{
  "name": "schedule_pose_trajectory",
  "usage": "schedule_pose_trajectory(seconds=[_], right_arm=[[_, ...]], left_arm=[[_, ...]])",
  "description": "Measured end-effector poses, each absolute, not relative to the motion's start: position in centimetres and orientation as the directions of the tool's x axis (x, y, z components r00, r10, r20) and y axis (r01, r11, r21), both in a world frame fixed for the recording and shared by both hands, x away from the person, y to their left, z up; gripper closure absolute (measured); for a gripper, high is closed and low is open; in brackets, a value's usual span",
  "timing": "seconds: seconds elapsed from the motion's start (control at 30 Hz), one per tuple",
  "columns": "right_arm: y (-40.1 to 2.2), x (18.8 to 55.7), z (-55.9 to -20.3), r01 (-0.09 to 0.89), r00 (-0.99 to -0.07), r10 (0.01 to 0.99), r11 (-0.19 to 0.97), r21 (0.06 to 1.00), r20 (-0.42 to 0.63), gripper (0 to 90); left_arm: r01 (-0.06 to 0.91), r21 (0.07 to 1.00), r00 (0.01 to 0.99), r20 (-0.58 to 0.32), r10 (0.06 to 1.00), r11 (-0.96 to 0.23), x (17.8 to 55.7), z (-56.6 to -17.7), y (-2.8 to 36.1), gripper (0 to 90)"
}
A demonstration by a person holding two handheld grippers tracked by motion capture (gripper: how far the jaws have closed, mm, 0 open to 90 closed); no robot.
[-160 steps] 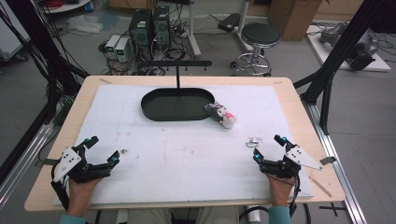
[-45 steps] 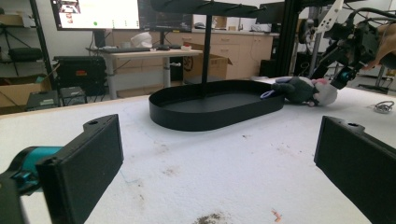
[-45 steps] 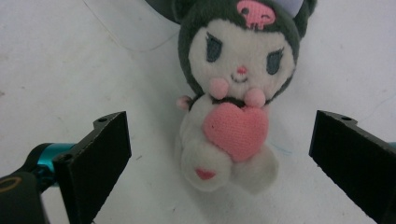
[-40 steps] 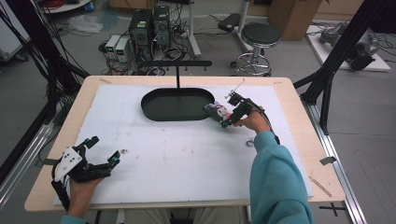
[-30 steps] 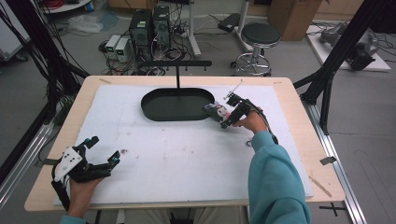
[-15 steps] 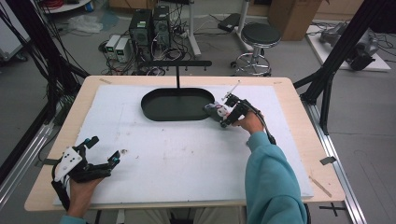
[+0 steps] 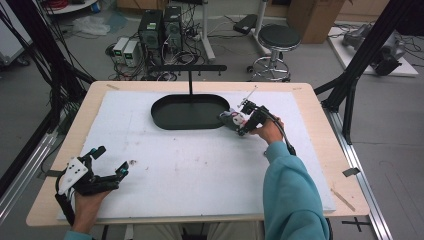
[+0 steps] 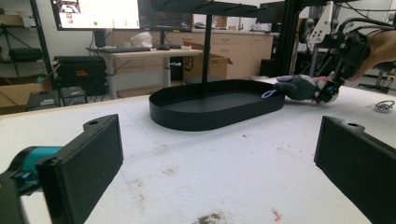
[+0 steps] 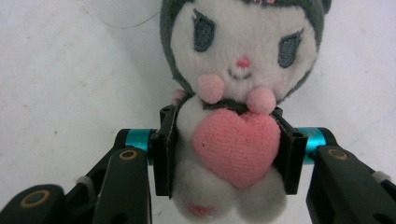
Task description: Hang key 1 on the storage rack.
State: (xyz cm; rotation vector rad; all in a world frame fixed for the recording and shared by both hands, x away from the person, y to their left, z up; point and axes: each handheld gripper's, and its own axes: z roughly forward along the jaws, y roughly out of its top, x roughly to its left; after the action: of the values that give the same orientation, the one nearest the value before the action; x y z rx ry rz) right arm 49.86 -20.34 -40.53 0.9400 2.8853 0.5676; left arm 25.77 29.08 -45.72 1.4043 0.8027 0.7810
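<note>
A small plush toy with a grey hood, a white face and a pink heart lies on the white mat just right of the black oval tray. My right gripper reaches it from the right. Its jaws have just been closing, and the pads now press on both sides of the toy's body. In the left gripper view the toy and the right gripper show beyond the tray. Near the front left edge my left gripper rests open with nothing between its jaws.
A thin black post with a crossbar rises from the back of the tray. A small metal ring lies on the mat to the right of the toy. A speck of debris lies near the left gripper.
The right hand went from the front right edge to the toy by the tray. Over the last second it has stayed there. The left hand has not moved.
</note>
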Motion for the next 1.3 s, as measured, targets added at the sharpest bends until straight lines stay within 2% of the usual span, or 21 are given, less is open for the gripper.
schedule_pose_trajectory(seconds=[0.53, 1.03, 1.3], right_arm=[[-21.4, 48.9, -37.9, 0.540, -0.816, 0.568, 0.680, 0.496, 0.110, 52.9], [-21.6, 48.4, -34.1, 0.499, -0.816, 0.569, 0.606, 0.619, 0.101, 52.9], [-21.4, 48.4, -32.4, 0.477, -0.818, 0.570, 0.595, 0.647, 0.078, 52.9]], left_arm=[[0.008, 1.000, 0.524, -0.019, 0.852, 0.018, 25.8, -45.7, 29.0, 1.7], [0.007, 1.000, 0.525, -0.018, 0.851, 0.016, 25.8, -45.7, 29.0, 1.7], [0.007, 1.000, 0.524, -0.018, 0.851, 0.017, 25.8, -45.7, 29.0, 1.7]])
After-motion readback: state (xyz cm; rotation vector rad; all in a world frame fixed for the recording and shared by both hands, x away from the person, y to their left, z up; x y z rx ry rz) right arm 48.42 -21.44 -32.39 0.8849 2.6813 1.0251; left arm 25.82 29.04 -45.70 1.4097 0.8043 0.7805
